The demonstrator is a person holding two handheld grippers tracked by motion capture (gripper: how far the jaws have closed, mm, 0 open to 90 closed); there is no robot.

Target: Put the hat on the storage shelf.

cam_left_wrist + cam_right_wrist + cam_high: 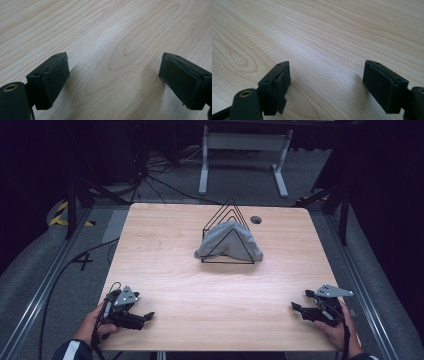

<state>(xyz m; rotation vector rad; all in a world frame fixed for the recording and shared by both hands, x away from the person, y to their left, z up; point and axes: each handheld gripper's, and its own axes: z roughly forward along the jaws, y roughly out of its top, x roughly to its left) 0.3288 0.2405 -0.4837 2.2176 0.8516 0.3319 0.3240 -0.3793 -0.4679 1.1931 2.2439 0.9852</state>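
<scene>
Left gripper view: the left gripper has its two black jaws standing wide apart, with nothing between the pads but bare, pale wood grain. The right gripper view gives the same picture of the right gripper, its jaws spread and only tabletop in the gap. From the high view, the left gripper rests low at the near left corner of the table and the right gripper at the near right corner, each held in a hand, tips pointing inward toward one another and well apart. Far from both, toward the back middle of the table, stands a black wire rack (a row of triangular frames). A crumpled grey cloth sits inside it, tucked between the frames, its edges spilling out at the foot on either side. A small round hole in the tabletop lies just beside the rack, on its right.
</scene>
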